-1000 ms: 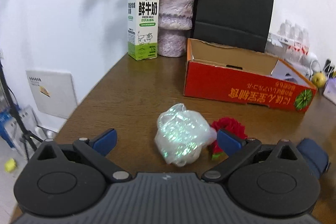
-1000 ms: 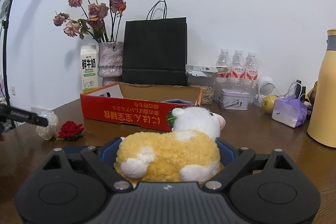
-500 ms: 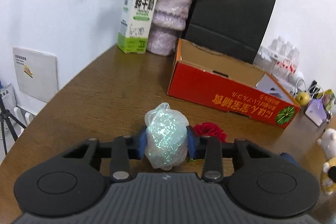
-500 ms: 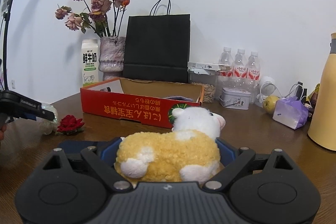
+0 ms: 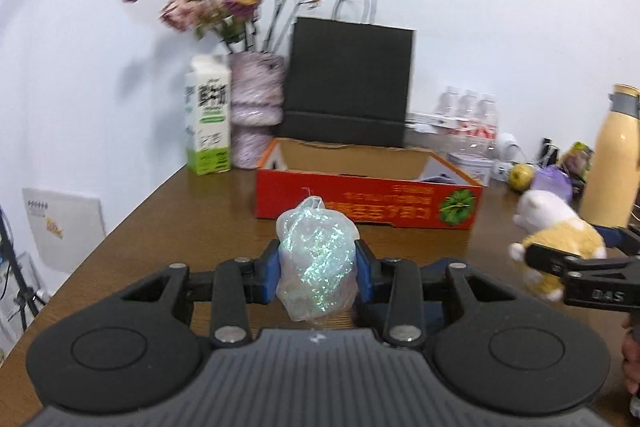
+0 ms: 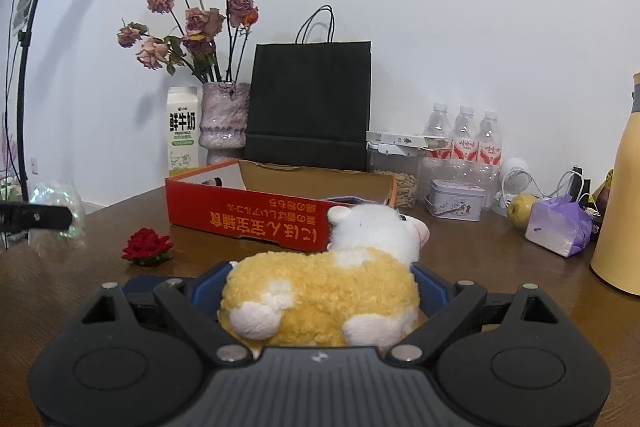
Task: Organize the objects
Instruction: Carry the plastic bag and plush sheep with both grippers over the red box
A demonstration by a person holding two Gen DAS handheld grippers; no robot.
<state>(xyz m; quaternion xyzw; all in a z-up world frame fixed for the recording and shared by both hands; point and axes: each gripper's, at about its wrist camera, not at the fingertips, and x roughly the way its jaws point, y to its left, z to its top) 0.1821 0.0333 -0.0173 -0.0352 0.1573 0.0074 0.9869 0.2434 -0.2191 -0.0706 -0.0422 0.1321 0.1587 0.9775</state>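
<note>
My left gripper (image 5: pixel 317 269) is shut on a crumpled iridescent plastic bag (image 5: pixel 316 255), held above the brown table in front of the red cardboard box (image 5: pixel 368 203). In the right wrist view that bag (image 6: pixel 60 213) hangs at the far left, with a small red rose (image 6: pixel 146 249) lying on the table beside it. My right gripper (image 6: pixel 320 291) is shut on a yellow and white plush sheep (image 6: pixel 320 303), just before the open box (image 6: pixel 248 219). The sheep (image 5: pixel 560 237) also shows at the right of the left wrist view.
Behind the box stand a milk carton (image 6: pixel 182 131), a vase of dried roses (image 6: pixel 224 123) and a black paper bag (image 6: pixel 308 107). To the right are water bottles (image 6: pixel 464 135), a small tin (image 6: pixel 456 199), a purple pack (image 6: pixel 558 225) and a tall yellow flask (image 6: pixel 624 211).
The left jaws shut on the plastic bag, then lifted it and swung right toward the box, leaving the rose on the table. The right gripper kept still with the sheep.
</note>
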